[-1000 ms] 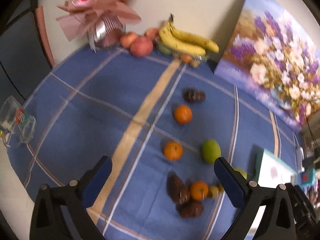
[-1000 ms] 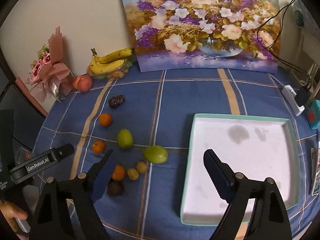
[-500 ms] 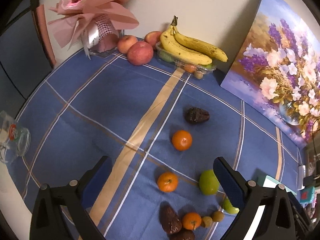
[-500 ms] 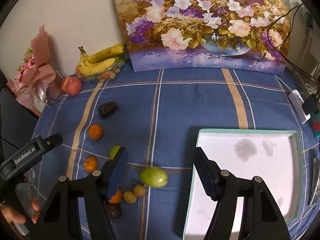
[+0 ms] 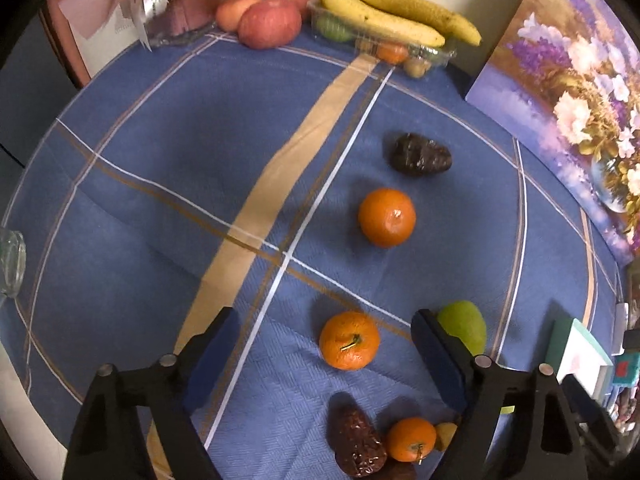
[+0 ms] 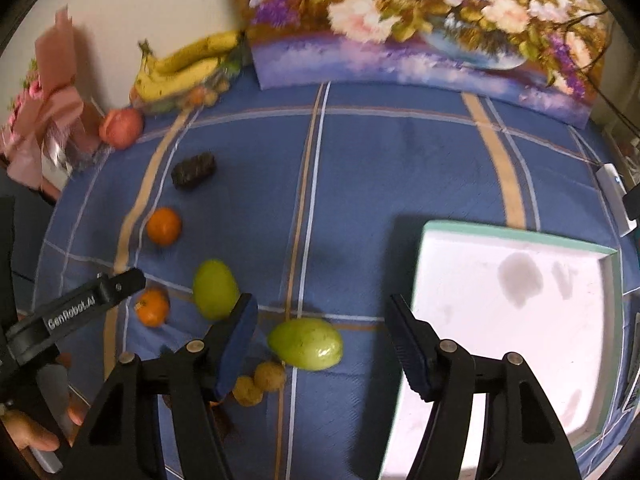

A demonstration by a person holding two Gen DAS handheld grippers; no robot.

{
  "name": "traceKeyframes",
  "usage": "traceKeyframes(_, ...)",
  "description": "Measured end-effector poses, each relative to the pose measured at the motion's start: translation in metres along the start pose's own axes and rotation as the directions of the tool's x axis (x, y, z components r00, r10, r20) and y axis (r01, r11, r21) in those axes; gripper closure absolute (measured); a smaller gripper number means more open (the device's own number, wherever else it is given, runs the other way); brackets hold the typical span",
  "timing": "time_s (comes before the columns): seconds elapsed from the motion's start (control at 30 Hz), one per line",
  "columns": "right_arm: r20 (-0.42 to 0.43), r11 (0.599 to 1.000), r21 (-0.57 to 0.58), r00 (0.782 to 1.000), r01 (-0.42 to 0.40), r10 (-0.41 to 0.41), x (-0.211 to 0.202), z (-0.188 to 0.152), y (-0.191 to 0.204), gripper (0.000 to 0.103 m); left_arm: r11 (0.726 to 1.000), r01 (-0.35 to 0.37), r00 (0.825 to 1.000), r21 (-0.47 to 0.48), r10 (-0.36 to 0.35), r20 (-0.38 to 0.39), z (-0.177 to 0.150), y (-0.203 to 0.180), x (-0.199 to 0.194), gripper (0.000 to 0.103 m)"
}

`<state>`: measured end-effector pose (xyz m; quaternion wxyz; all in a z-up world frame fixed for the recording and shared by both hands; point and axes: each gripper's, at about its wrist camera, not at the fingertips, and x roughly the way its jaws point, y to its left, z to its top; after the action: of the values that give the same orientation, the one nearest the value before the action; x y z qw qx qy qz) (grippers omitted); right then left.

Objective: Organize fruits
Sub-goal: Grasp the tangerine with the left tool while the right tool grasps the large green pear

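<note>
Loose fruit lies on a blue plaid tablecloth. In the left wrist view my left gripper (image 5: pixel 326 344) is open, with a tangerine (image 5: pixel 349 340) between its fingers; another tangerine (image 5: pixel 386 217) and a dark dried fruit (image 5: pixel 420 155) lie beyond, a green mango (image 5: pixel 464 328) to the right. In the right wrist view my right gripper (image 6: pixel 322 338) is open, low around a green mango (image 6: pixel 306 343). A second green mango (image 6: pixel 215 289), two small yellow fruits (image 6: pixel 260 384) and tangerines (image 6: pixel 163 225) lie to its left. A white tray (image 6: pixel 516 312) with a green rim sits to the right.
At the back stand a flower painting (image 6: pixel 420 20), a clear box with bananas (image 5: pixel 396 20), apples (image 5: pixel 270 22) and a pink bouquet (image 6: pixel 48 112). A glass (image 5: pixel 10 262) sits at the left edge. More dark fruit (image 5: pixel 356 444) and a tangerine (image 5: pixel 410 438) lie near my left gripper.
Both grippers have moved forward and down toward the fruit. The left now has a tangerine between its fingers; the right now brackets the green mango. Both stay open.
</note>
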<state>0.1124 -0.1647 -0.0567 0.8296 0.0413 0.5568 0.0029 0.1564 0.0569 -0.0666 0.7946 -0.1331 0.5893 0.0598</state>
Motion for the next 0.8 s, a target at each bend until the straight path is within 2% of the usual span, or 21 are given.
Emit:
traceKeyframes(0.23,-0.114,1.0,0.001,0.994,0.007,-0.007,0.04,-0.016,0.003,0.036,1.0,-0.006,0.998,-0.01,0.006,-0.06,-0.007,-0.001,0.023,0.021)
traceKeyframes(0.4,-0.141,1.0,0.013,0.99,-0.021,0.023,0.049,-0.022,0.006,0.036,1.0,-0.015,0.997,-0.016,0.014,-0.076,-0.009,-0.002,0.03,0.031)
traceKeyframes(0.47,-0.143,1.0,0.008,0.99,-0.015,0.016,0.05,-0.023,0.008,0.037,1.0,0.003,0.997,-0.022,-0.005,-0.071,-0.008,-0.002,0.028,0.041)
traceKeyframes(0.5,-0.145,1.0,0.007,0.989,-0.015,0.016,0.05,-0.024,0.008,0.042,1.0,0.017,0.997,-0.024,-0.018,-0.069,-0.007,-0.003,0.029,0.045)
traceKeyframes(0.53,-0.146,1.0,0.009,0.989,-0.018,0.019,0.05,-0.023,0.007,0.047,0.999,0.028,0.997,-0.025,-0.029,-0.068,-0.008,-0.004,0.028,0.054)
traceKeyframes(0.57,-0.149,1.0,0.011,0.989,-0.021,0.023,0.05,-0.023,0.007,0.047,0.999,0.045,0.997,-0.025,-0.046,-0.067,-0.008,-0.005,0.027,0.065)
traceKeyframes(0.8,-0.115,0.998,0.032,0.992,-0.053,0.056,0.037,-0.021,0.002,0.047,0.999,0.05,0.998,-0.017,-0.051,-0.039,-0.008,-0.01,0.017,0.066)
